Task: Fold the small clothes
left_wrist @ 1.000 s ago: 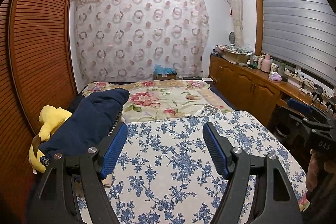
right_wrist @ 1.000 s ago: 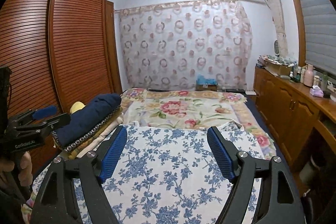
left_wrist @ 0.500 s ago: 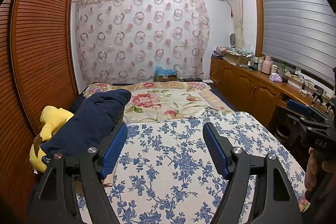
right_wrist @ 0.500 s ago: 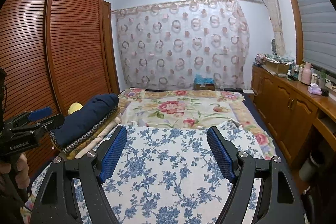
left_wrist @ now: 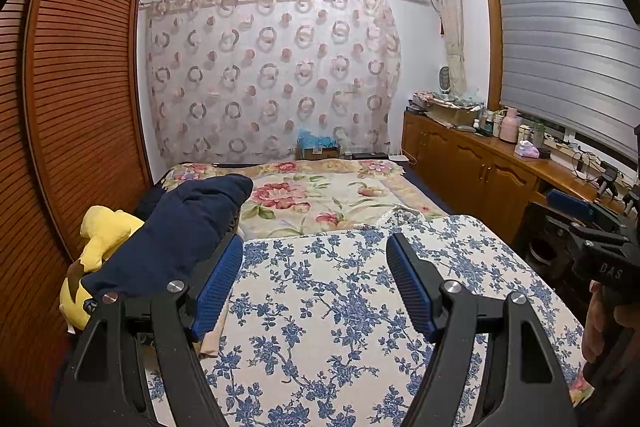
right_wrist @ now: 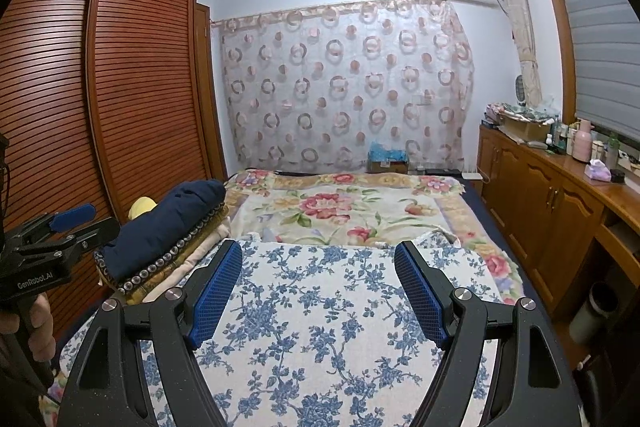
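No small garment shows on the blue-flowered cloth [left_wrist: 344,307] spread over the near end of the bed. My left gripper [left_wrist: 315,241] hangs open above this cloth [right_wrist: 320,327], nothing between its blue pads [left_wrist: 216,287]. My right gripper [right_wrist: 318,246] is also open and empty over the same cloth. A dark blue rolled bundle [left_wrist: 180,231] lies on a pile at the bed's left edge, just beyond the left gripper's left finger. The bundle [right_wrist: 160,227] appears again in the right wrist view. A hand [left_wrist: 600,319] holds the right gripper at the frame's right edge.
A yellow plush toy [left_wrist: 100,239] lies beside the bundle against the slatted wardrobe [left_wrist: 80,107]. A rose-patterned blanket [right_wrist: 344,211] covers the far half of the bed. A wooden cabinet [right_wrist: 560,199] with bottles runs along the right wall. A patterned curtain [left_wrist: 272,75] hangs behind.
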Motion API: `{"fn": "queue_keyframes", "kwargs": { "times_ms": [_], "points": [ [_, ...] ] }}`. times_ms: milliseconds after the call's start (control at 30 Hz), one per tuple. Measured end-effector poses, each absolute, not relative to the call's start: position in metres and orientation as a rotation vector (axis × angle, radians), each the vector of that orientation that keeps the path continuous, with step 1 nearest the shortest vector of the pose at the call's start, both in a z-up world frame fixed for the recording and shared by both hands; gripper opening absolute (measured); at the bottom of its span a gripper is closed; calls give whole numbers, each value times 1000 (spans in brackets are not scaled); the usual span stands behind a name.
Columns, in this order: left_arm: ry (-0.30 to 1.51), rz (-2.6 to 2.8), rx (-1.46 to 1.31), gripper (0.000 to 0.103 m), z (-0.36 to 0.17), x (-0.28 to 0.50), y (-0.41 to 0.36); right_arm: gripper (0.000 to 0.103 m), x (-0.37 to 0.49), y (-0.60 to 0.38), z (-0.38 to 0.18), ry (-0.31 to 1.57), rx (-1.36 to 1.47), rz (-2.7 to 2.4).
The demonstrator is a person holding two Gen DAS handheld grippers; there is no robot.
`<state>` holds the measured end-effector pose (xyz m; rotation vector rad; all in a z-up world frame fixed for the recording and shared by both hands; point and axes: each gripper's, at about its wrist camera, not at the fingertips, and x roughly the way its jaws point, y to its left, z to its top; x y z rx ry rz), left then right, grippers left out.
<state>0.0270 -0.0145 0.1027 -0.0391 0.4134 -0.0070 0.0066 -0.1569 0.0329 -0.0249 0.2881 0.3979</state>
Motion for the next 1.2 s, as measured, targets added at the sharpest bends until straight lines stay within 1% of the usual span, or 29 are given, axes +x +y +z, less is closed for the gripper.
{"fn": "queue_keyframes", "kwargs": {
  "times_ms": [1200],
  "points": [
    [402, -5, -36, 75, 107, 24, -11, 80, 8, -163, 33, 290, -22, 400]
  ]
}}
